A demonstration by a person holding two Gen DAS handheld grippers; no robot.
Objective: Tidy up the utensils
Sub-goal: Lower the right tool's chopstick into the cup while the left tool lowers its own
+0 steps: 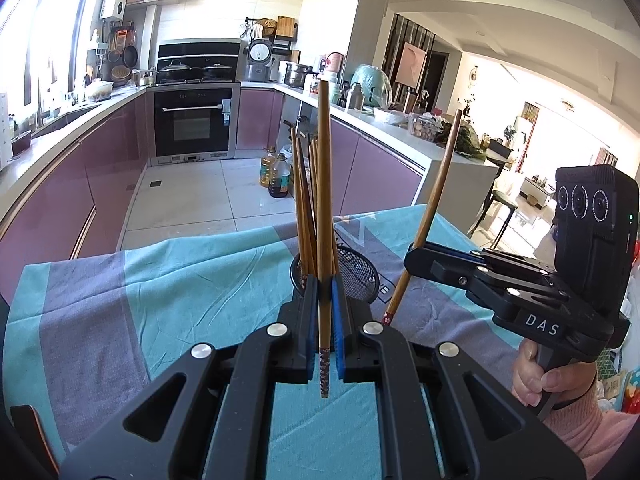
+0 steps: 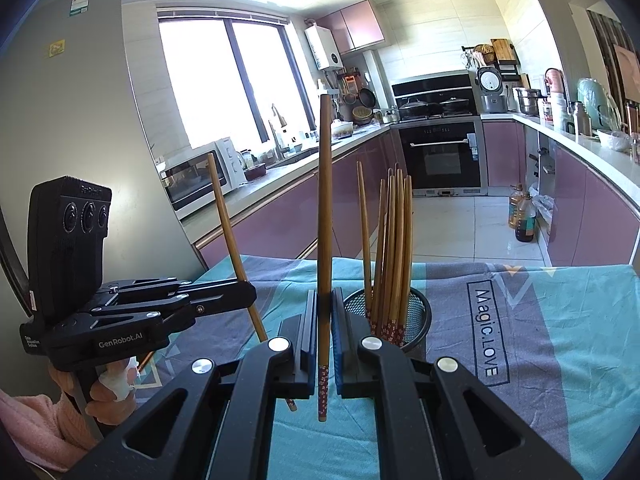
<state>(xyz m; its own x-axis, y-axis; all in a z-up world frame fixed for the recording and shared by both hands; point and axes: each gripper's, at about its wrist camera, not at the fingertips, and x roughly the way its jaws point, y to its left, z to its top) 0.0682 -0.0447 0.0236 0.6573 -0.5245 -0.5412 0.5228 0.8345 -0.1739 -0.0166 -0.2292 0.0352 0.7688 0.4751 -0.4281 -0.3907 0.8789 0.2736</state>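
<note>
Location: a home kitchen, open on one side to a living area. Identifying features:

- Built-in oven (image 1: 193,122) with a stove above it carrying two lidded pans (image 1: 195,67).
- Purple lower cabinets (image 2: 448,200) in a U-shape, topped by a white tabletop (image 1: 400,130).
- Sink with faucet (image 2: 278,128) below a large window (image 2: 228,80).
- Microwave (image 2: 200,176), rice cooker (image 1: 260,60) and wall-mounted water heater (image 2: 325,47).
- Cooking oil bottles (image 1: 276,174) standing on the tiled floor (image 1: 192,196).
- Refrigerator (image 2: 80,120) at one side.
- Dining chairs (image 1: 500,204) and furniture visible in the adjoining room.
</note>
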